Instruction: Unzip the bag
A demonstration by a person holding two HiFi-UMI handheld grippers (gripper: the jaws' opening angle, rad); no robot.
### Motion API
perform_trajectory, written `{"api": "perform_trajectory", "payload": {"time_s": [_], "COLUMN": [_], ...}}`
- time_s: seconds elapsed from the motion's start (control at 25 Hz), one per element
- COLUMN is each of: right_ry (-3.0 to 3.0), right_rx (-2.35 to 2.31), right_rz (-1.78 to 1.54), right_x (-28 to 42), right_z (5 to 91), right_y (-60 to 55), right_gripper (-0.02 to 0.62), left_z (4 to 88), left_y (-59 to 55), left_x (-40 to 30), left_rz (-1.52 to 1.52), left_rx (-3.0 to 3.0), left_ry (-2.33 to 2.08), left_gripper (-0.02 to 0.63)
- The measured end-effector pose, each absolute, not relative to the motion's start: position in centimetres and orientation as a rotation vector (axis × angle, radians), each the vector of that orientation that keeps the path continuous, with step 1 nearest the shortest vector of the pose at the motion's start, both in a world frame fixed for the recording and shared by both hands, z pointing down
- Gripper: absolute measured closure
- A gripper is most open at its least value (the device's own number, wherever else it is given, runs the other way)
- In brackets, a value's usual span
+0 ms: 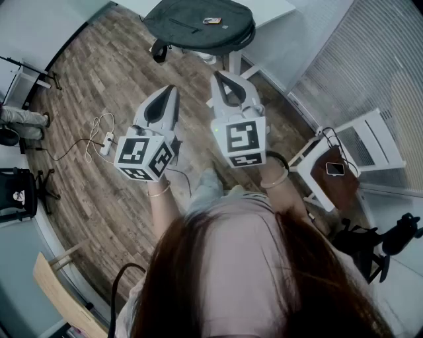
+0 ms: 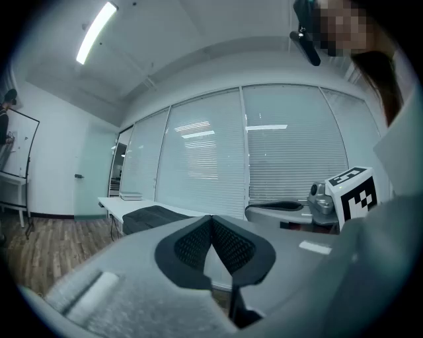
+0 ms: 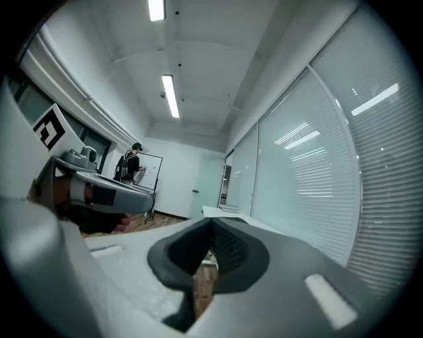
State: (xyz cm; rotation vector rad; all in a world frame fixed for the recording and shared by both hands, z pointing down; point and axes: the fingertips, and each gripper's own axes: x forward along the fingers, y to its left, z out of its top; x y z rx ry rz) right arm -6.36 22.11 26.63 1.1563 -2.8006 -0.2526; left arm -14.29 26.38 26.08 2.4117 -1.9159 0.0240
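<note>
1. The left gripper [image 1: 173, 89] was held level above the wood floor [image 1: 99, 86]. Its jaws were pressed together with nothing between them.
2. The right gripper [image 1: 218, 76] was just beside it, also level. Its jaw tips met, and it held nothing either.
3. The bag [image 1: 198, 23], dark and rounded, lay on a white table [image 1: 277, 8] ahead of both grippers. It was well apart from them, and neither touched it.
4. A small pale item [image 1: 211, 20] sat on top of the bag. It was too small to tell what it was.
5. In the left gripper view, the bag showed as a low dark shape on the table beyond the closed jaws. Window blinds [image 2: 291, 165] stood behind it.
6. A power strip [image 1: 106, 140] with loose cables lay on the floor to the left of the left gripper.
7. A white chair [image 1: 370, 142] stood to the right of the right gripper, with a phone [image 1: 335, 169] lying on its brown seat.
8. In the right gripper view, a person [image 3: 132, 162] stood far off beside a whiteboard [image 3: 151, 165].
</note>
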Motion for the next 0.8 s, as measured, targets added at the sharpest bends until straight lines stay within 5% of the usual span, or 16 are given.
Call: {"api": "perform_trajectory", "payload": {"time_s": [0.8], "right_ry": [-2.782], "right_rx": [1.198], "right_rz": [-0.144], "right_x": [-13.5], "right_z": [27.4], "right_y": [19.1], "right_gripper": [0.592], "left_z": [26.4], "left_y": [21.2], "left_x": [-21.1], "left_rz": [0.031], "left_rx": [2.502], "left_ry": [-1.787], "left_gripper": [0.597]}}
